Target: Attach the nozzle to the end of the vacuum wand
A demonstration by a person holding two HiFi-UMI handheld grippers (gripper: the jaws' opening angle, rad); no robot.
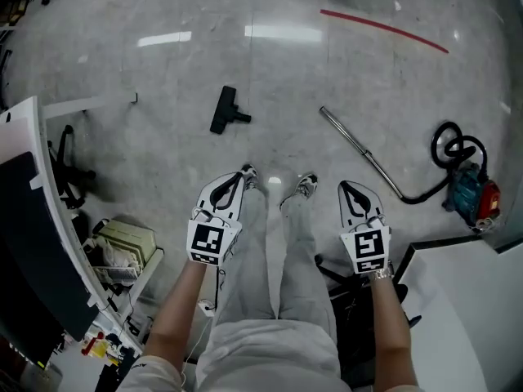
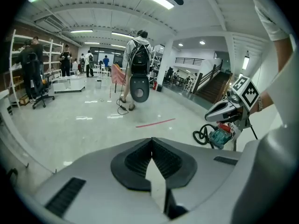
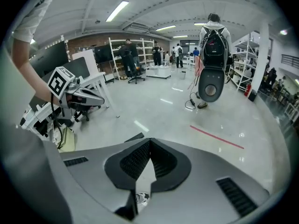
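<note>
A black floor nozzle (image 1: 227, 110) lies on the pale floor ahead of my feet. To its right a silver vacuum wand (image 1: 359, 152) lies slanted, joined by a black hose (image 1: 445, 158) to a teal and red vacuum body (image 1: 471, 193). My left gripper (image 1: 237, 175) is held above my left leg, jaws shut and empty. My right gripper (image 1: 351, 188) hangs beside my right leg, near the wand's lower bend, shut with nothing in it. In the right gripper view the nozzle (image 3: 134, 137) shows just past the shut jaws (image 3: 149, 141). The left gripper view shows shut jaws (image 2: 151, 140) and the vacuum body (image 2: 217, 136).
A white desk with a dark monitor (image 1: 29, 219) stands at the left, with an office chair (image 1: 69, 170) and a cluttered shelf (image 1: 122, 247) beside it. Another white table (image 1: 470, 300) is at the right. A red line (image 1: 384, 29) marks the floor. People stand far off in the hall.
</note>
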